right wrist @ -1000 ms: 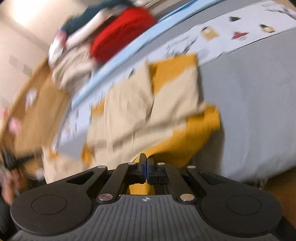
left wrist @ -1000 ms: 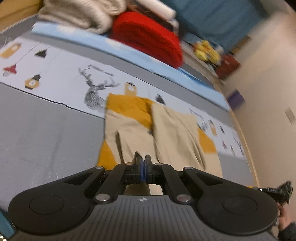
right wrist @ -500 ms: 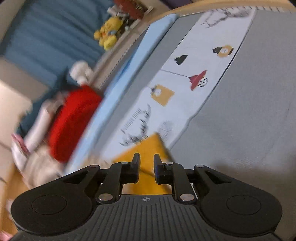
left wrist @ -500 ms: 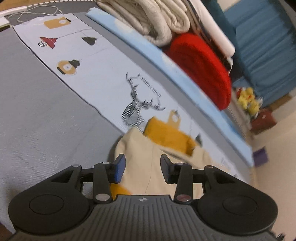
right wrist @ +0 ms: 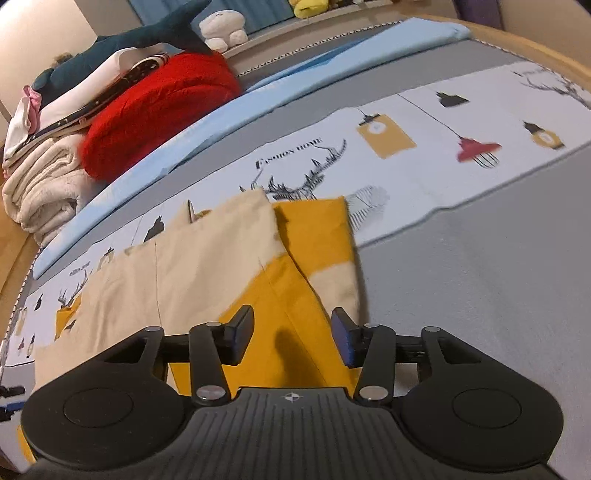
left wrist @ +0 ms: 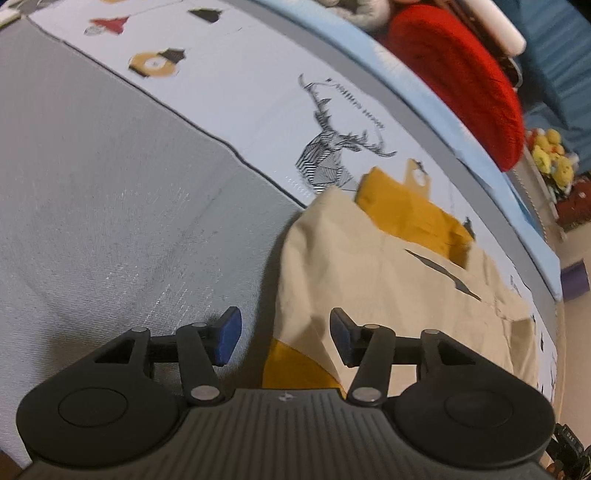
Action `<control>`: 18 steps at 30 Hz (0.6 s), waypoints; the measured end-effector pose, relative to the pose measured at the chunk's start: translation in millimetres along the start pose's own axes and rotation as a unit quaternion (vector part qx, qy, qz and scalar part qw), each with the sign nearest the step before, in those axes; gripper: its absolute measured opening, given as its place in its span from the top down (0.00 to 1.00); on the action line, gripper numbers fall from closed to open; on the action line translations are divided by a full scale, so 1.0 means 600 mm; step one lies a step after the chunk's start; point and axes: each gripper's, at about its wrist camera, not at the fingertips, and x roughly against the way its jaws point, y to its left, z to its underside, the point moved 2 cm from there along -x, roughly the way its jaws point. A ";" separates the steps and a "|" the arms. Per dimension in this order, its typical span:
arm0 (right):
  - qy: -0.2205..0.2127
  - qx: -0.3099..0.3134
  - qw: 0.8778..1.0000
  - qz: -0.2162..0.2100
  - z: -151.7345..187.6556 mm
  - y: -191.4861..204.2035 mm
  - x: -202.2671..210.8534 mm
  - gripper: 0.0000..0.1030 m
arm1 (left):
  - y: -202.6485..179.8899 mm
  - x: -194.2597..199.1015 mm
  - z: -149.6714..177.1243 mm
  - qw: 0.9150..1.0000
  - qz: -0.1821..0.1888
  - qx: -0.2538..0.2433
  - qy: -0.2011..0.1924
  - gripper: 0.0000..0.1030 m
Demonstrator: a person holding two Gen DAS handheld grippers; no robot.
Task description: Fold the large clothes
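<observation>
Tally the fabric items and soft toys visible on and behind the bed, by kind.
Beige-and-mustard garment being folded: 1
Printed bedspread: 1
Red knit: 1
Cream blanket: 1
Dark teal shark plush: 1
White plush: 1
Yellow plush pile: 1, individual toys cannot be told apart
Total: 7

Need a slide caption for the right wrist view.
Open right claw poised over beige-and-mustard garment on the bed.

Right gripper [right wrist: 291, 338] agape over garment [right wrist: 207, 266]
</observation>
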 end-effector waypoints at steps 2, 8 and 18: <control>0.004 0.013 1.000 0.001 -0.008 0.013 -0.021 0.51 | -0.003 -0.009 -0.007 1.000 0.000 0.004 0.000 0.44; 0.013 0.059 0.998 0.034 -0.026 0.042 -0.070 0.49 | -0.019 -0.029 -0.017 1.000 -0.005 -0.012 0.002 0.45; 0.018 0.115 0.992 0.051 -0.026 0.068 -0.108 0.93 | -0.070 0.000 -0.032 0.993 -0.025 -0.100 -0.061 1.00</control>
